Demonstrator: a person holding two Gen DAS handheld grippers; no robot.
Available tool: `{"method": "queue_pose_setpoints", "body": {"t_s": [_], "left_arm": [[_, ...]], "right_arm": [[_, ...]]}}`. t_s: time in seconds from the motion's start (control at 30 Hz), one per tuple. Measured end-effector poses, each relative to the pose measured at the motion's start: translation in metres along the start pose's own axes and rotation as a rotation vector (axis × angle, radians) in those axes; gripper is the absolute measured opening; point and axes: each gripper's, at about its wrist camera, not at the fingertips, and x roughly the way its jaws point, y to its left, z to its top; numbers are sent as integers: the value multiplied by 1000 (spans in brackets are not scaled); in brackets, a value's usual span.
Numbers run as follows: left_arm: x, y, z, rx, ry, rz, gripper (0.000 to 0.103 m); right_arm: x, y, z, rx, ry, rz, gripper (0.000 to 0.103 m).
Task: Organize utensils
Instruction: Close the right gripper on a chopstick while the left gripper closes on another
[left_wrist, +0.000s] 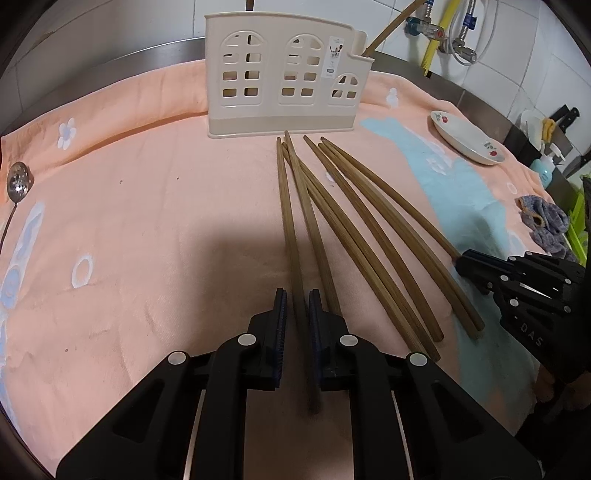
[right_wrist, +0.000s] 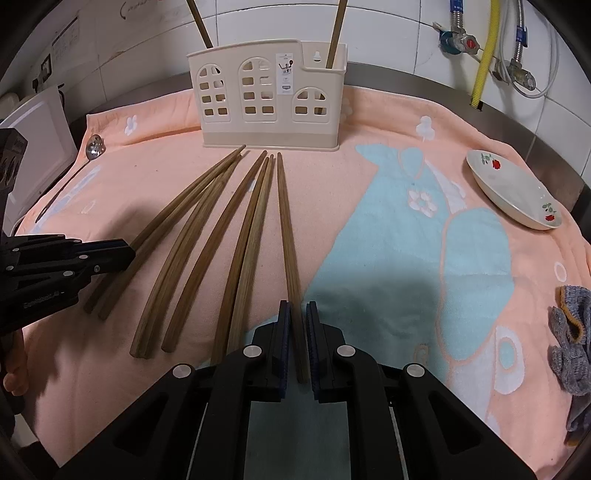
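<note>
Several brown wooden chopsticks (left_wrist: 354, 229) lie fanned on the peach towel (left_wrist: 147, 206) in front of a cream utensil holder (left_wrist: 284, 77); they also show in the right wrist view (right_wrist: 207, 236), as does the holder (right_wrist: 269, 99), which has two chopsticks standing in it. My left gripper (left_wrist: 297, 306) has its jaws nearly closed around the leftmost chopstick (left_wrist: 291, 236), low on the towel. My right gripper (right_wrist: 297, 317) has its jaws nearly closed around the rightmost chopstick (right_wrist: 286, 229). Each gripper shows in the other's view: the right gripper (left_wrist: 461, 264) and the left gripper (right_wrist: 129, 254).
A slotted metal spoon (left_wrist: 16, 184) lies at the towel's left edge. A white floral dish (right_wrist: 513, 188) sits at the right, with a grey cloth (right_wrist: 572, 332) nearer. Pipes and valves (right_wrist: 480, 48) run along the tiled wall. A steel counter rim lies behind the holder.
</note>
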Motion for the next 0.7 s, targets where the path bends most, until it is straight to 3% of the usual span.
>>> {"method": "queue_pose_setpoints", "body": {"t_s": [0.4,0.7], "left_arm": [[0,-2,1,-3,1,14,12],[-4,4,-6,-28,-23,-24,12]], "right_arm": [[0,-1,-1,4,-7,3,8],[-3,-3,-3,17,-16,6,8]]}}
